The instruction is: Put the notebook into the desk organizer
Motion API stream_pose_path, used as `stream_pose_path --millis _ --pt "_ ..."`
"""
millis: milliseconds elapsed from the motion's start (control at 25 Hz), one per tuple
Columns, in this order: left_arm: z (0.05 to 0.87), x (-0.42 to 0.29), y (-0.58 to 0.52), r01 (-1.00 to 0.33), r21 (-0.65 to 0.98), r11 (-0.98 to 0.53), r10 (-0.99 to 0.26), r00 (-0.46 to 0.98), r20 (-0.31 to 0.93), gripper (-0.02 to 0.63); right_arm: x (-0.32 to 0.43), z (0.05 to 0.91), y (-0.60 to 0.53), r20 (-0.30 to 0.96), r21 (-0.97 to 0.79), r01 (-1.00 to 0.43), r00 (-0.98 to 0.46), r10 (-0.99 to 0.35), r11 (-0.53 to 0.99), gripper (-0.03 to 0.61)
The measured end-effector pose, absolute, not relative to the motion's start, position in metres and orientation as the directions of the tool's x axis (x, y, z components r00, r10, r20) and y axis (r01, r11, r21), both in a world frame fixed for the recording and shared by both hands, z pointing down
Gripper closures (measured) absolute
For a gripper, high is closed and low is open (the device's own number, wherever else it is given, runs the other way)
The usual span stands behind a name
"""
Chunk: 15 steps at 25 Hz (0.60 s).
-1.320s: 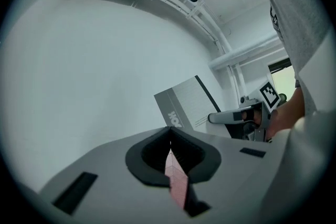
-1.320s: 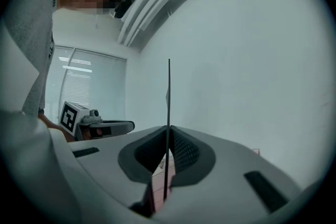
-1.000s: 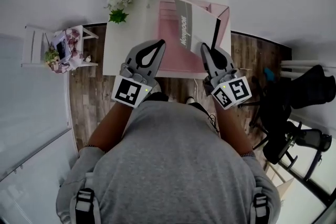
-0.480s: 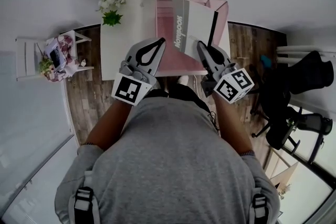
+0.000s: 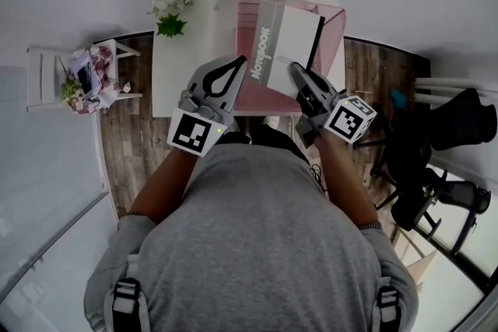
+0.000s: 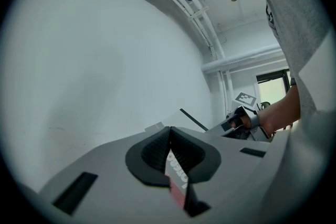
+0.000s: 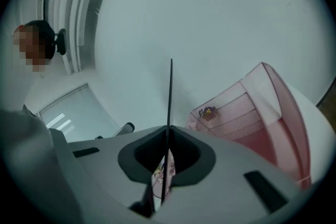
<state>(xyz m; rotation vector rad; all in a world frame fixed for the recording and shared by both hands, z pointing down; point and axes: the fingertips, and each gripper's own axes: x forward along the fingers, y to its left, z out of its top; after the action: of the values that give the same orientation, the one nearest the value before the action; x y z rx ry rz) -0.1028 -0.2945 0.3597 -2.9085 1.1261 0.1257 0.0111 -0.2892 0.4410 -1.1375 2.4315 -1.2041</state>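
White table point(image 5: 183, 78), wood floor point(image 5: 128, 144): L hand-held gripper point(image 5: 238, 62) & R hand-held gripper point(image 5: 295, 68) clamp notebook point(image 5: 289, 43) near organizer point(image 5: 247, 93).

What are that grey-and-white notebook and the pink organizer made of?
Notebook: probably paper under a thin card cover, matte with printed lettering; the right gripper view shows it edge-on as one thin straight line. Desk organizer: likely moulded plastic, pink and smooth, with slatted walls and a rounded rim; coated metal cannot be ruled out.
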Motion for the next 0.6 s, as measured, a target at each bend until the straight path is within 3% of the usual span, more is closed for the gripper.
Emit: stream_pose_path --millis 240,600 --pt "0.363 -0.103 -0.298 -0.689 0.013 -0.725 -0.688 0.722 -0.075 0.594 0.004 0.445 -0.297 0.131 -0.838 -0.443 -0.731 -0.670 0.319 0.563" --pt "0.364 -0.101 -0.302 -0.701 0.007 -0.713 -0.700 0.711 -0.064 0.594 0.001 0.467 -0.297 0.226 -0.873 -0.428 -0.779 -0.585 0.232 0.563"
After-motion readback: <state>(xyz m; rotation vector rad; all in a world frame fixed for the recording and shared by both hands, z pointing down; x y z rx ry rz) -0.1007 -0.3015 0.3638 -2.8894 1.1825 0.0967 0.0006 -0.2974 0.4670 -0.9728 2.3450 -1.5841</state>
